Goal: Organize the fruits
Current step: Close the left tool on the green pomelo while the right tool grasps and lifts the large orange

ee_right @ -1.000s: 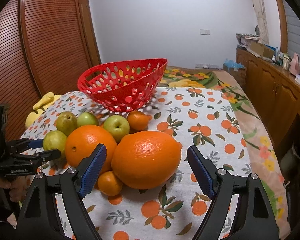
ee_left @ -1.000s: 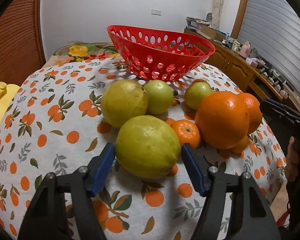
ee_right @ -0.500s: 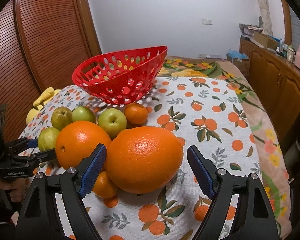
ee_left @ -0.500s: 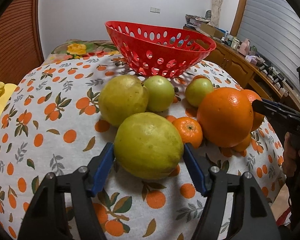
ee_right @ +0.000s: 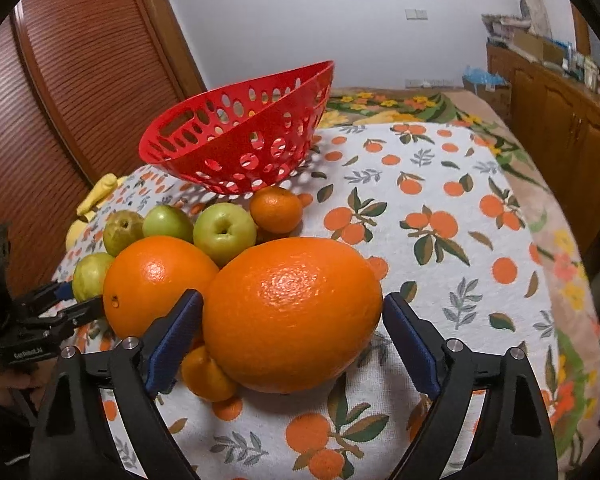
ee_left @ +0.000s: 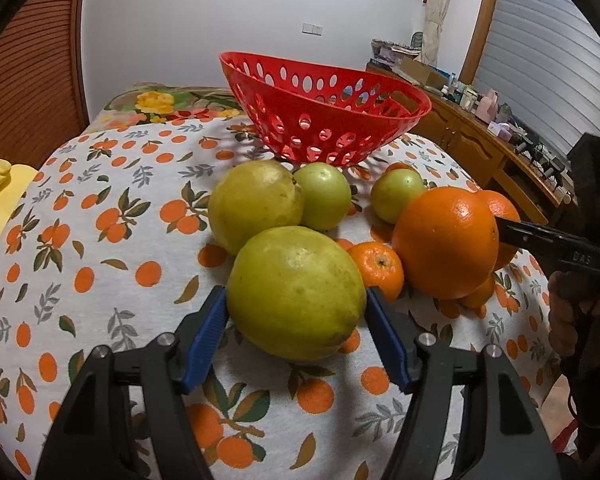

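Observation:
A red perforated basket (ee_left: pixel 324 112) stands at the back of the table; it also shows in the right wrist view (ee_right: pixel 240 136). My left gripper (ee_left: pixel 296 312) has its blue pads against both sides of a large yellow-green pear (ee_left: pixel 296 292). My right gripper (ee_right: pixel 292 324) is open around a large orange (ee_right: pixel 292 312), its left pad close and its right pad a small gap away. A second orange (ee_right: pixel 156 280), green apples (ee_right: pixel 224 232), another pear (ee_left: pixel 256 204) and small mandarins (ee_left: pixel 378 266) lie between the grippers and the basket.
The table wears a white cloth with an orange print (ee_right: pixel 440 220). A yellow object (ee_left: pixel 0 188) lies at the left edge. A wooden cabinet (ee_right: pixel 560 120) with clutter runs along the right, and a slatted wooden door (ee_right: pixel 68 80) stands at the left.
Both grippers moved forward around their fruit. The left jaws narrowed onto the pear. The right jaws narrowed around the large orange.

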`<state>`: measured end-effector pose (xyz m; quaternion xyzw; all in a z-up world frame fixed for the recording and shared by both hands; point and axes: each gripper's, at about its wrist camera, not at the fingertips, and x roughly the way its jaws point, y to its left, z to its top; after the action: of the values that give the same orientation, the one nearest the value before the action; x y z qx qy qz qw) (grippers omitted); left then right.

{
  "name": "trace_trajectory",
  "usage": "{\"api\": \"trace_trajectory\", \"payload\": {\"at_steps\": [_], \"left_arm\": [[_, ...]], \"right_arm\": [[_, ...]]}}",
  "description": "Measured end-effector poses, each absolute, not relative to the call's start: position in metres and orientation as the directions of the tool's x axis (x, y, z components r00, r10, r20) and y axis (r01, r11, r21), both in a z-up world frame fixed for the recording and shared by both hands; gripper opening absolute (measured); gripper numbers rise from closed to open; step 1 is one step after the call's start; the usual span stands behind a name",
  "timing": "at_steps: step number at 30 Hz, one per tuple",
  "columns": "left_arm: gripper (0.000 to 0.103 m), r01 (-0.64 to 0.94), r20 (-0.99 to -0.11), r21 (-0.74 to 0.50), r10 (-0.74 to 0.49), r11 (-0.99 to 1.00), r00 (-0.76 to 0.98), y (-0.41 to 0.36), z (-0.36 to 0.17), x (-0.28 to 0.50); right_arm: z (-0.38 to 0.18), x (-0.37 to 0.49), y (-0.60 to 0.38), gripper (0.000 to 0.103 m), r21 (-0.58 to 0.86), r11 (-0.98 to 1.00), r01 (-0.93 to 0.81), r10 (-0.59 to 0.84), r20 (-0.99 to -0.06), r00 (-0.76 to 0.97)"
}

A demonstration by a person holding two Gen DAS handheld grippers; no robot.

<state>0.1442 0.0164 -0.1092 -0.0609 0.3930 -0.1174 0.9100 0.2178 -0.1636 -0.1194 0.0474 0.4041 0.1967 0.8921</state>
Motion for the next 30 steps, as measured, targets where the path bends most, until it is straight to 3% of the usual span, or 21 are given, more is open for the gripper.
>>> {"api": "trace_trajectory", "payload": {"at_steps": [8, 11, 19, 30], "left_arm": [[0.069, 0.178, -0.679, -0.2, -0.267, 0.963, 0.684, 0.015, -0.099, 0.138], [0.069, 0.181, -0.676, -0.199, -0.269, 0.963, 0.687, 0.014, -0.097, 0.136], [0.069, 0.182, -0.666, -0.197, -0.267, 0.964, 0.696, 0.013, -0.092, 0.133], [0.069, 0.192, -0.634, -0.198, -0.275, 0.961, 0.723, 0.014, -0.071, 0.132]], "right_arm": [[-0.128, 0.231, -0.171, 0.097, 0.345, 0.889, -0.302, 0.458, -0.705, 0.541], [-0.128, 0.23, -0.171, 0.091, 0.369, 0.873, -0.318, 0.487, -0.694, 0.531], [-0.124, 0.224, -0.168, 0.09, 0.288, 0.902, -0.322, 0.428, -0.699, 0.573], [-0.084, 0.215, -0.172, 0.09, 0.267, 0.891, -0.369, 0.451, -0.623, 0.639]]}}
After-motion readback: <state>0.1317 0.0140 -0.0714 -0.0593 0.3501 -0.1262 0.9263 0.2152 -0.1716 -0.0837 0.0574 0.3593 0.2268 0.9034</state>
